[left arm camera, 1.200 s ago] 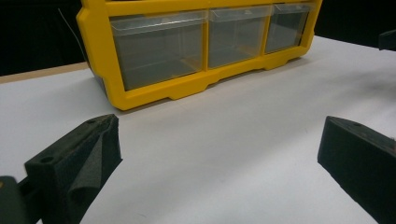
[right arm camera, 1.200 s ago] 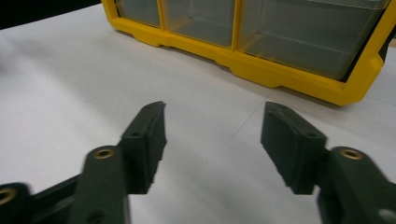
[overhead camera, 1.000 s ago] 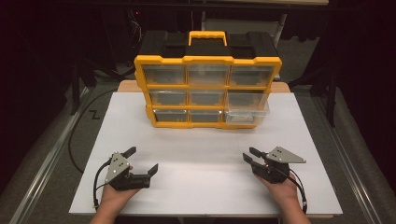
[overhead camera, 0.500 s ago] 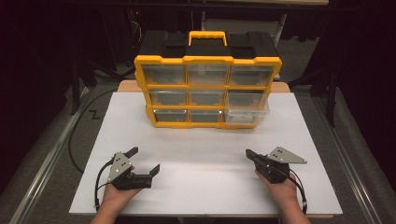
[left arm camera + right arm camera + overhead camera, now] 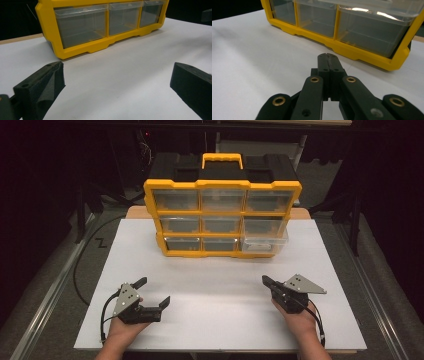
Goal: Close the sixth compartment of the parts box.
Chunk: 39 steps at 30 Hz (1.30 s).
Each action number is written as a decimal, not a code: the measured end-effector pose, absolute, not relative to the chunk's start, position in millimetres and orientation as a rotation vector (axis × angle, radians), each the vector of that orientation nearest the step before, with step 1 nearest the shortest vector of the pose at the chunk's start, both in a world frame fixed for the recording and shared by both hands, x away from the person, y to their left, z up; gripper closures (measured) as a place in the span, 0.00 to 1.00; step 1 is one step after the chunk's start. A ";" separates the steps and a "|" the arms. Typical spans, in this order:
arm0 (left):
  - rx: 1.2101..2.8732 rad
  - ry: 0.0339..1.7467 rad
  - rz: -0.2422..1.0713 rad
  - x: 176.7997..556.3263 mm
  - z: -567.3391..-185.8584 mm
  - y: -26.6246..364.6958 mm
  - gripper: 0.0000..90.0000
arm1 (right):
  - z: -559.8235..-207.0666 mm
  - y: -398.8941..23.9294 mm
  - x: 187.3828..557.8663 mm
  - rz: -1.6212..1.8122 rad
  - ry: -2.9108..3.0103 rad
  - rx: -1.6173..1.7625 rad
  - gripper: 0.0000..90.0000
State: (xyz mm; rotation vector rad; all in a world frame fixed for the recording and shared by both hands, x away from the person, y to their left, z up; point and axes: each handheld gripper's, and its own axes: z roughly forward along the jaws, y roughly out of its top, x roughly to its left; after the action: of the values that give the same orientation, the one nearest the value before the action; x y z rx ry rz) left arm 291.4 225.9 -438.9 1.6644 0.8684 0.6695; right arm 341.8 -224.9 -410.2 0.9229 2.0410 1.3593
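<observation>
A yellow and black drawer organiser [image 5: 222,205] stands upright at the far side of the white board [image 5: 220,290], with a yellow handle on top and three rows of clear drawers. Its bottom-right drawer [image 5: 264,243] juts out a little. My left gripper [image 5: 153,292] rests near the front left of the board, open, jaws wide apart with nothing between them; the left gripper view shows its fingers [image 5: 40,87] facing the organiser's bottom row [image 5: 105,23]. Near the front right my right gripper [image 5: 265,281] is shut on nothing, its fingertips [image 5: 329,60] pressed together, pointing at the organiser [image 5: 362,30].
Bare white board lies between both grippers and the organiser. A wooden table edge [image 5: 136,212] shows behind the board. Black cable [image 5: 80,265] loops on the grey floor at the left, beside a metal rail. Dark surroundings on all sides.
My right gripper's jaws have closed from slightly open to shut. The left gripper has stayed open and almost still.
</observation>
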 end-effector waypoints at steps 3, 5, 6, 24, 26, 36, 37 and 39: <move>1.664 0.864 0.665 292.2 -439.2 223.9 0.00 | -404.4 -220.1 342.2 1.349 2.038 0.913 1.00; 1.671 0.862 0.663 292.6 -439.3 223.8 0.00 | -400.3 -217.7 343.8 1.354 2.027 0.913 1.00; 1.671 0.862 0.663 292.7 -439.4 223.8 0.00 | -398.4 -216.8 344.9 1.361 2.019 0.920 1.00; 1.669 0.852 0.667 290.6 -439.1 223.0 0.00 | -375.7 -212.1 360.2 1.415 1.948 0.948 1.00; 1.668 0.852 0.666 290.6 -439.1 223.2 0.00 | -372.9 -212.1 361.7 1.412 1.948 0.937 1.00; 1.669 0.854 0.666 292.0 -439.1 225.1 0.00 | -358.4 -208.3 367.0 1.410 1.925 0.926 1.00; 1.668 0.854 0.666 291.9 -439.1 225.2 0.00 | -357.4 -208.1 367.4 1.409 1.923 0.929 1.00; 1.669 0.851 0.667 291.8 -438.9 225.3 0.00 | -354.9 -207.6 368.5 1.410 1.917 0.928 1.00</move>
State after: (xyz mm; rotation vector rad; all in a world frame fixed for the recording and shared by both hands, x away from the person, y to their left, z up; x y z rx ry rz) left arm 291.8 225.3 -438.9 1.6695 0.8510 0.6667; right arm 368.5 -207.6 -354.9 0.9282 1.9168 1.4098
